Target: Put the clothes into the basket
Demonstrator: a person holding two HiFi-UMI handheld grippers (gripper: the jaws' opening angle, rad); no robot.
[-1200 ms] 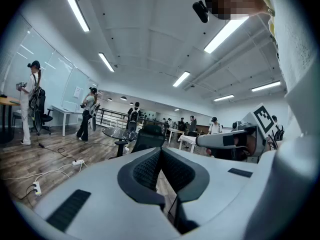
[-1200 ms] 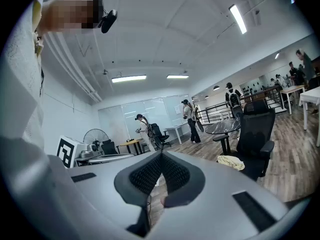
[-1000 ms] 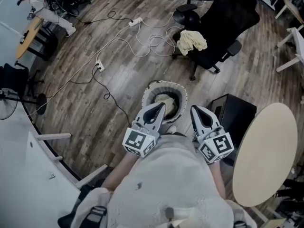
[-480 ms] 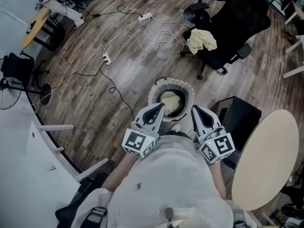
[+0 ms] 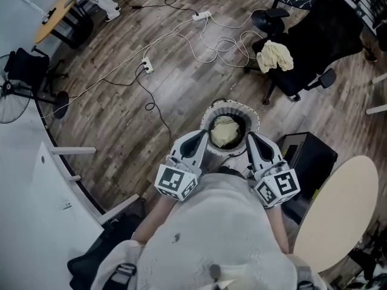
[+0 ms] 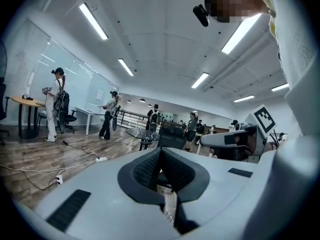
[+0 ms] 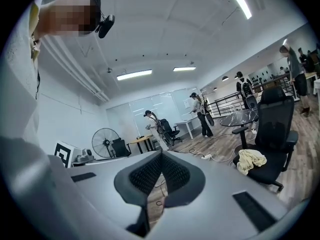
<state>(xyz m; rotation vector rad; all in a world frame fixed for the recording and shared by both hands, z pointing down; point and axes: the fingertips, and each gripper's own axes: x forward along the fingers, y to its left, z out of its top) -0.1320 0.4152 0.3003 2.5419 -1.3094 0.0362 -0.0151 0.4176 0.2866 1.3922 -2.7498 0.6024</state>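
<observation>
Basket (image 5: pixel 230 104) sits on the floor (image 5: pixel 175 89) right in front of the person, with a pale cloth (image 5: pixel 224 132) already inside. Second cloth (image 5: pixel 275 55) lies on the seat of a black chair (image 5: pixel 317 41), well apart from the basket and further out. Left tool (image 5: pixel 202 138) and right tool (image 5: pixel 254 139) are side by side; from the head view their tips flank the basket's near rim. Both tools have jaws fully together, nothing gripped. White cables (image 5: pixel 211 38) run across the floor beyond the basket. Black box (image 5: pixel 309 162) is just right of the basket, with a round desk (image 5: pixel 341 216) beside it.
</observation>
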